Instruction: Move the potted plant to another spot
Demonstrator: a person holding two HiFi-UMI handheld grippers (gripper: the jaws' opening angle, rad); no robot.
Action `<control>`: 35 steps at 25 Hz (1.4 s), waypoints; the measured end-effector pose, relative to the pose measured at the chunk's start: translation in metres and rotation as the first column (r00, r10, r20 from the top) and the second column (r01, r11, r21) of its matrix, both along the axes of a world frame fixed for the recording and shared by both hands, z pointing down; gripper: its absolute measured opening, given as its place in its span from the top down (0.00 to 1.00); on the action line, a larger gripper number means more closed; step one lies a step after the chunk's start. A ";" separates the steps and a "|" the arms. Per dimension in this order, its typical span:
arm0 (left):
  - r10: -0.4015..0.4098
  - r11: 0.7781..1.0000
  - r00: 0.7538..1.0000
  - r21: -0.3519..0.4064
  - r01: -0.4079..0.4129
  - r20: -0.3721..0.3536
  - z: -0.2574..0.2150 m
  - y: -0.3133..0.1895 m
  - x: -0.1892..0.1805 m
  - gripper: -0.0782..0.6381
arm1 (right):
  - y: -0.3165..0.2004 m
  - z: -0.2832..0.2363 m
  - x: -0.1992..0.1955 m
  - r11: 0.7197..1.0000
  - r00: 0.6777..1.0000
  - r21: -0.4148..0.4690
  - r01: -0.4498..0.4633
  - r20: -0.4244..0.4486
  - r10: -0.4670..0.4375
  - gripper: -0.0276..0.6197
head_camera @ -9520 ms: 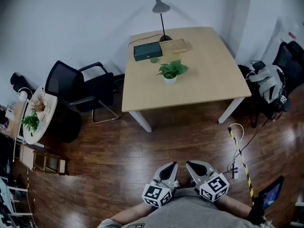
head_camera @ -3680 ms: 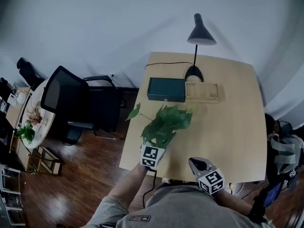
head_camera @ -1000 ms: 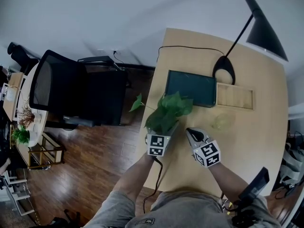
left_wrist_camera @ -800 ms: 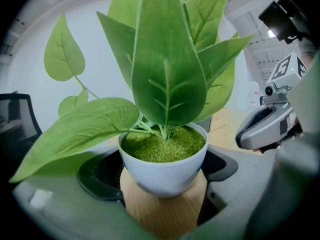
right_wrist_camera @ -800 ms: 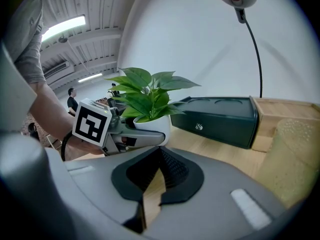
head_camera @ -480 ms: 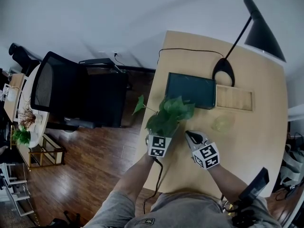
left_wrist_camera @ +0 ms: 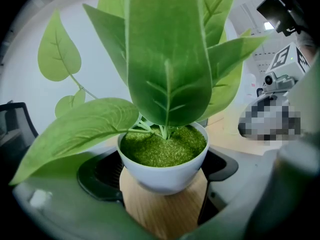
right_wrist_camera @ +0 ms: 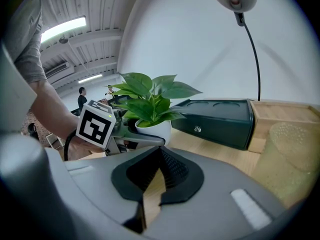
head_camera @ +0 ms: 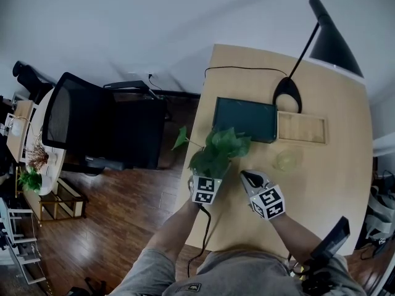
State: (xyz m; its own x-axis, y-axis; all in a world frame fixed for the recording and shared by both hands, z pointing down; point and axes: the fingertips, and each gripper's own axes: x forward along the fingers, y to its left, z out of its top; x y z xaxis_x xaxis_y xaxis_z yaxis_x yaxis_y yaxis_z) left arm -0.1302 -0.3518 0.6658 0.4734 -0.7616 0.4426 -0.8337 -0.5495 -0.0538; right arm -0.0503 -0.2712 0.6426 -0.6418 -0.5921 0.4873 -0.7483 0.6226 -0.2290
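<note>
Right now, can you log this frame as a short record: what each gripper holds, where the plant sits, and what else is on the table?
left gripper: shut on the green-leaved plant in a white round pot
right gripper: shut, empty, beside the pot and apart from it
plant position: near the left edge of the light wooden table, in front of the dark green box
pot touching table: cannot tell
other table items: black desk lamp, shallow wooden tray, pale green textured object

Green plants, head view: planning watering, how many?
2: the potted plant in the left gripper, a small plant on the side table far left. More may be hidden.
</note>
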 end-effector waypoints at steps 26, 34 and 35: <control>-0.044 0.996 0.998 -0.083 0.040 -0.055 -0.002 0.051 -0.019 0.26 | 0.005 -0.022 0.008 0.998 1.000 0.054 -0.017 0.003 0.016 0.95; -0.041 0.994 0.991 -0.102 0.028 -0.125 -0.026 0.111 0.002 0.57 | 0.035 -0.046 0.027 0.995 0.999 0.087 -0.047 0.016 0.046 0.95; -0.034 0.995 0.989 -0.100 0.020 -0.143 -0.032 0.117 0.009 0.61 | 0.040 -0.050 0.031 0.994 0.998 0.091 -0.053 0.020 0.051 0.95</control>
